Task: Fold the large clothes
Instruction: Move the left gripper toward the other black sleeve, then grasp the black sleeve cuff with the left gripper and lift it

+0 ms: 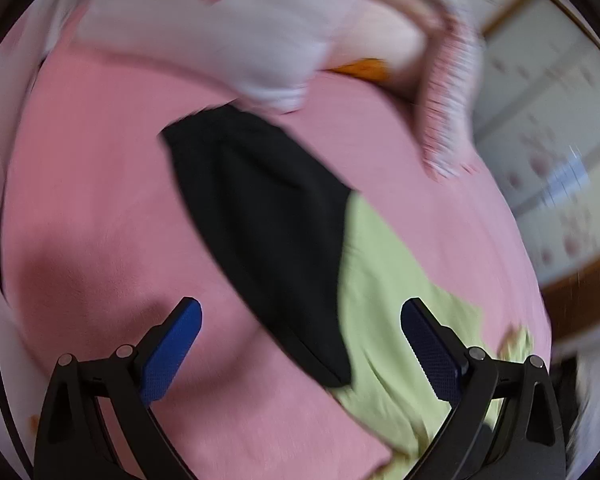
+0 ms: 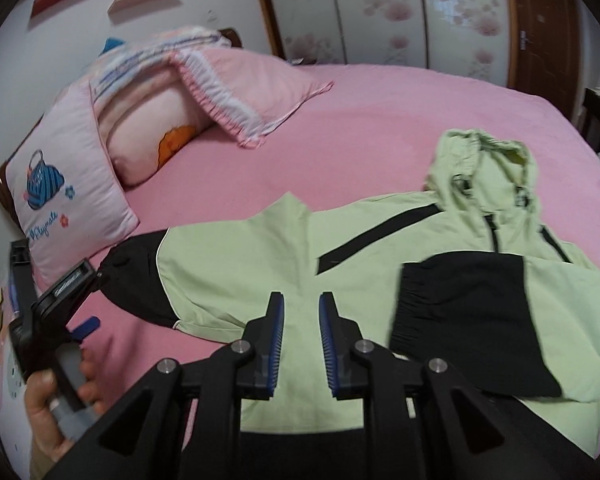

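Jacket, pale green with black panels, spread flat on pink bed, hood at far right, one sleeve already folded across chest at near right, other sleeve stretched out toward left, its black cuff near pillows. Laid flat probably so each fold lands square.

Right tool poised above green body near lower hem, fingers drawn close with a narrow gap between them, nothing pinched; likely parked there to steady cloth or wait its turn.

Left tool spread wide, empty, hanging over pink sheet with black sleeve end and green cloth just beyond its fingers; view blurred, so exact height above cloth impossible to tell. Wide spread suits taking a thick cuff.

Probably about to grasp left sleeve and fold it over chest to match the other.
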A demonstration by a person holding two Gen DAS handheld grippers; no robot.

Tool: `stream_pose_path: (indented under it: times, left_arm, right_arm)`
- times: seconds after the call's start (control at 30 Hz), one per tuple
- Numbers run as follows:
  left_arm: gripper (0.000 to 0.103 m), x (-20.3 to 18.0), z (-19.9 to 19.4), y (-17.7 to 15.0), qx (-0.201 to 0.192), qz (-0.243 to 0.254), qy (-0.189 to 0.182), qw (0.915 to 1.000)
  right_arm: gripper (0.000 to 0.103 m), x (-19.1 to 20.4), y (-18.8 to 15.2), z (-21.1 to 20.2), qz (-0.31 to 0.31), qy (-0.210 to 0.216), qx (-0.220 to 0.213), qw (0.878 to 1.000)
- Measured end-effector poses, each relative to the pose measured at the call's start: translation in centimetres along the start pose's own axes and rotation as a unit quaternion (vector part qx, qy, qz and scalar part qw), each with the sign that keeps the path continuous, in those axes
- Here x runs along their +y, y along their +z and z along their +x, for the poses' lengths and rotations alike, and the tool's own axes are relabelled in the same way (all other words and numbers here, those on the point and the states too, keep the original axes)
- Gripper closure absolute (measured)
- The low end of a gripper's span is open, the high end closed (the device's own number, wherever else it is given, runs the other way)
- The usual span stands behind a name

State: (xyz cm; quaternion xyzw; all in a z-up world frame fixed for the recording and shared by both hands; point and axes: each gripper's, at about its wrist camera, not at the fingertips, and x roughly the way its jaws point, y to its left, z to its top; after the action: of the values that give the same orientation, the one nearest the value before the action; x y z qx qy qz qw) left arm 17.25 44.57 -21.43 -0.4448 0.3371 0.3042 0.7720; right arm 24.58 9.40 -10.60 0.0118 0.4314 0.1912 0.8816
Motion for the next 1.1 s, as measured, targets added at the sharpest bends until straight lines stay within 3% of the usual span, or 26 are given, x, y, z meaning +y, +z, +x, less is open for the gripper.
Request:
stream_pose_path:
  times: [0.2,0.4,0.43,0.47,0.5,0.53,0.57,0.67,0.77,0.9,1.0,1.1]
  left_arm:
    - [0.005,3.1,5.1,0.8,0.012,-0.089,0.046,0.9949]
    - [0.003,1.4,7.7,1.0,-0.018,-0.077,0.110,0.9907]
    - [0.015,0.9,8.1,1.0,-0.027,-0.071,0.122,0.9896]
    - [0.041,0.5,8.1,1.0,-0.035,-0.069,0.132,0.9882]
    - [0.055,0.1,7.8,1.0,-0.046,-0.065,0.142,0.9867]
    - [0.093,-0.3,7.7,1.0,-0.056,-0.057,0.133,0.9879]
    - [0.099,-0.7,7.7,1.1,-0.054,-0.049,0.099,0.9924]
    - [0.100,-1.8,6.6,0.9,-0.073,-0.040,0.093,0.9922]
    - [0.100,-4.4,3.5,0.2,-0.120,-0.008,0.070,0.9903]
    - [0.100,-10.4,-1.4,-2.3,-0.159,0.063,0.005,0.9853]
    - [0.100,-16.3,-4.3,-5.3,-0.165,0.134,-0.060,0.9753]
    - [0.100,-21.9,-6.3,-9.6,-0.148,0.216,-0.125,0.9568]
  right_arm:
    - [0.085,1.2,-0.6,3.0,-0.015,0.013,0.018,1.000]
    - [0.085,0.4,-1.9,4.8,-0.010,0.019,0.043,0.999]
    - [0.085,0.1,-2.1,4.9,-0.006,0.021,0.046,0.999]
    - [0.085,0.0,-2.2,5.0,-0.004,0.022,0.048,0.999]
    - [0.085,-0.4,-2.4,5.1,0.000,0.025,0.051,0.998]
    - [0.085,-0.6,-2.6,5.1,0.002,0.026,0.053,0.998]
    - [0.085,-1.0,-2.8,5.1,0.004,0.025,0.055,0.998]
    - [0.085,-2.1,-3.1,4.8,0.012,0.023,0.055,0.998]
    - [0.085,-3.5,-3.5,4.0,0.020,0.018,0.050,0.998]
    - [0.085,-5.8,-4.1,2.1,0.037,0.006,0.038,0.999]
    - [0.085,-8.2,-4.8,0.4,0.059,-0.001,0.029,0.998]
    - [0.085,-10.9,-5.5,-1.4,0.084,-0.012,0.019,0.996]
